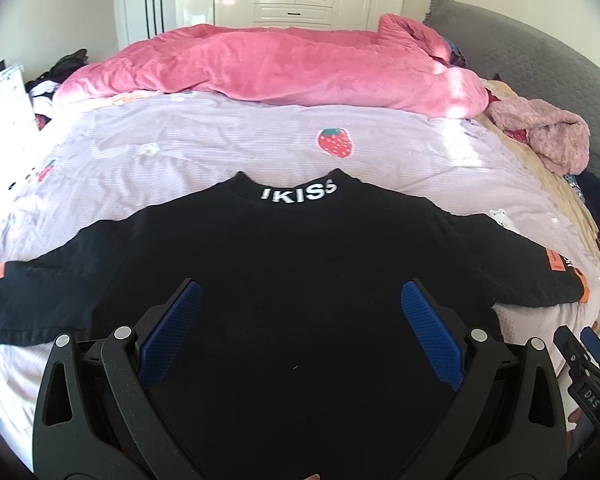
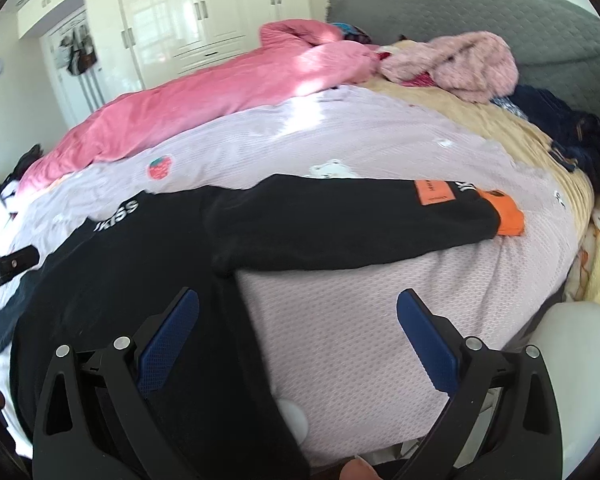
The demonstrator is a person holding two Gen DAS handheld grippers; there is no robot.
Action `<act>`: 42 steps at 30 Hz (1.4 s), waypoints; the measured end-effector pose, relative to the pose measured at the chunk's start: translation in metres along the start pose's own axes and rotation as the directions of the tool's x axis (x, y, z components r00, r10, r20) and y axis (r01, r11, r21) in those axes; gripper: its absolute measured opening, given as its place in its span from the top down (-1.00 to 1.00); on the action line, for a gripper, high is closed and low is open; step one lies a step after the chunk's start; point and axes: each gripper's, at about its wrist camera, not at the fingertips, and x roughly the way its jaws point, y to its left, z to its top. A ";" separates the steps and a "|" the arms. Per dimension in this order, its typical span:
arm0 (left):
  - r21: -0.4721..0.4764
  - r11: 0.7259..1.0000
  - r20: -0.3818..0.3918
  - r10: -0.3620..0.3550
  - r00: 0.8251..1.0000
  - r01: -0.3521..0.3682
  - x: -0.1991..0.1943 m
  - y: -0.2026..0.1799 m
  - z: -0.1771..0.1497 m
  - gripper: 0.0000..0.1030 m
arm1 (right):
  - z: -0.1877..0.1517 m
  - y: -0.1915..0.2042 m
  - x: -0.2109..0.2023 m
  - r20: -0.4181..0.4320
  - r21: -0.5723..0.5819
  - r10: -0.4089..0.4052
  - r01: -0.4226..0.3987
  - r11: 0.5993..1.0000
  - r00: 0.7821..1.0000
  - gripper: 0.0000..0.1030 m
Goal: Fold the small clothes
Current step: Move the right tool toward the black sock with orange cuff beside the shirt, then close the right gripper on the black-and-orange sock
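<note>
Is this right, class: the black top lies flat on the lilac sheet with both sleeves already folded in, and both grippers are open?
Not quite. The black top lies flat with both sleeves spread outward, as the left wrist view shows. Both the left gripper and right gripper are open.

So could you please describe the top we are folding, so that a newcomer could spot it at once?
Start from the bed with the lilac sheet. Near its front edge a black top lies flat, sleeves spread wide. Unlike the pink blanket and fluffy pink garment behind, it has white collar lettering and orange sleeve patches.
</note>
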 end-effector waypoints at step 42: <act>0.010 0.999 -0.081 0.047 0.996 -0.046 0.091 0.015 0.036 -0.83 | 0.056 -0.162 0.119 -0.024 0.538 -0.041 0.047 0.842 0.999 -0.69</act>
